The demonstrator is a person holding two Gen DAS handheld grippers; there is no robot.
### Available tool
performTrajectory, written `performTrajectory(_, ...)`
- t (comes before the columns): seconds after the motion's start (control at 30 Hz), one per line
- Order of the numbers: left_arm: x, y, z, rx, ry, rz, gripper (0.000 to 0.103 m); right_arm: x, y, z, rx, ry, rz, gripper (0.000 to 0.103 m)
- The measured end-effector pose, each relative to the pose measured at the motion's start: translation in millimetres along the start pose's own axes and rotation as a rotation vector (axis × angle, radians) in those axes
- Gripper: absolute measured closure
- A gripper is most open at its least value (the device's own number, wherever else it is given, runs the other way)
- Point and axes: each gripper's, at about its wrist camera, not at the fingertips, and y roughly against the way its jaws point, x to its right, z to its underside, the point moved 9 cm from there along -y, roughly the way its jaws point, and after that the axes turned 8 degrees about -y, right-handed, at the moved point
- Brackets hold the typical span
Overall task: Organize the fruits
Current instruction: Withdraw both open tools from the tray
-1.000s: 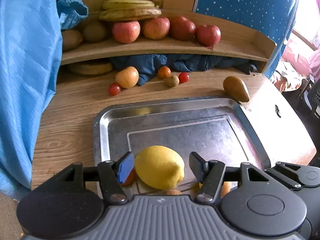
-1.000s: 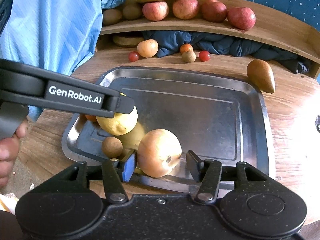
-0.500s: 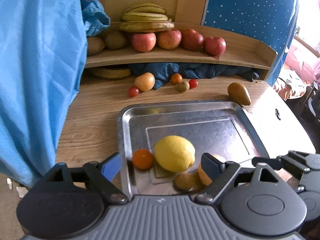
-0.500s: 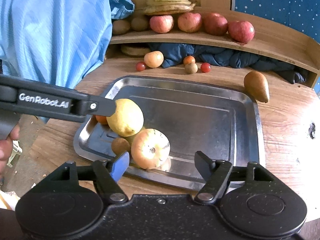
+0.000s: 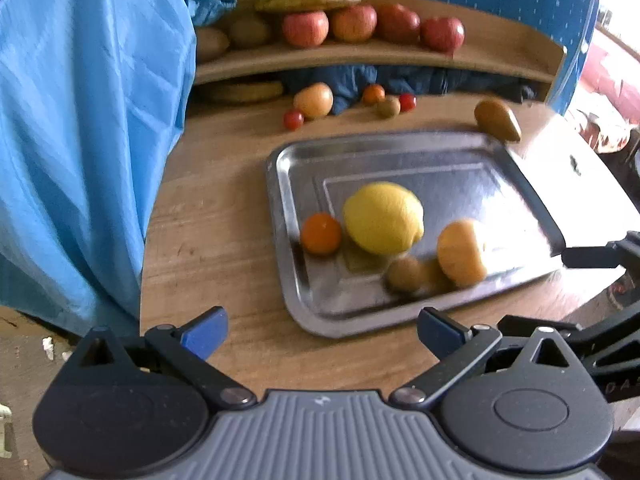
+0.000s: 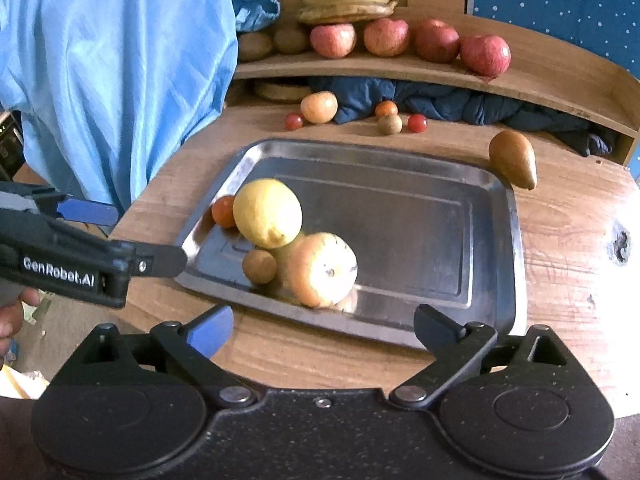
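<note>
Blue cloth (image 6: 120,80): hangs at far left, beside the wooden table (image 6: 568,248).
Left gripper (image 5: 322,334): spread wide, nothing between the blue-padded fingers (image 5: 202,334); sits over bare table wood just short of the tray's near edge; seen from the right wrist view as a black arm marked "GenRobot.AI" at the tray's left corner.
Right gripper (image 6: 324,330): spread wide, holding nothing; poised at the tray's near rim, fingers (image 6: 210,334) apart from all fruit.
Metal tray (image 6: 440,240): rectangular, lies flat on the table; fruit gathered in its near-left part, the rest bare metal.
Small orange fruit (image 6: 224,211): on the tray by the left rim, just beside the lemon.
Lemon (image 6: 267,213): on the tray, largest yellow item; touching or nearly touching the apple, cannot tell which.
Small brown fruit (image 6: 259,266): on the tray, in front of the lemon, beside the apple.
Yellow-orange apple (image 6: 322,269): on the tray nearest the right gripper, stem end facing the camera.
Loose fruit at back (image 6: 319,107): a pale orange round fruit, two small red ones, a small orange and a small brown one, on the table beyond the tray, before a dark blue cloth (image 6: 440,104).
Pear (image 6: 513,159): brown, lies on the table at the tray's far-right corner.
Shelf (image 6: 400,68): curved wood, above the table; carries brown fruit at left, four red apples (image 6: 386,37) in a row.
Bananas (image 6: 346,0): stacked behind and above the apples.
</note>
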Motion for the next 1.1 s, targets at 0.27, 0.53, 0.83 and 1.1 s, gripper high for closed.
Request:
performTrajectory(0.27,1.5,-9.7,10.9,-0.078,-0.035,-0.042,0.001,12.6,-7.7,16.4,-0.1,-0.012,0.078,0.003)
performTrajectory(0.53,0.7,-10.2,3.2,-0.075,-0.059,-0.072,0.001,32.7,-7.0,18.5,-0.124,-0.064,0.139,0.002)
performTrajectory(0.83,-12.3,-6.8,-8.0,-0.063,-0.045,-0.115,0.001,37.1,-4.5,5.0,-0.093,-0.076,0.146,0.001)
performTrajectory(1.1,-34.6,-12.2,-21.5,-0.051,-0.008,-0.15,0.001,31.8,-11.7,-17.1,-0.064,-0.061,0.132,0.001)
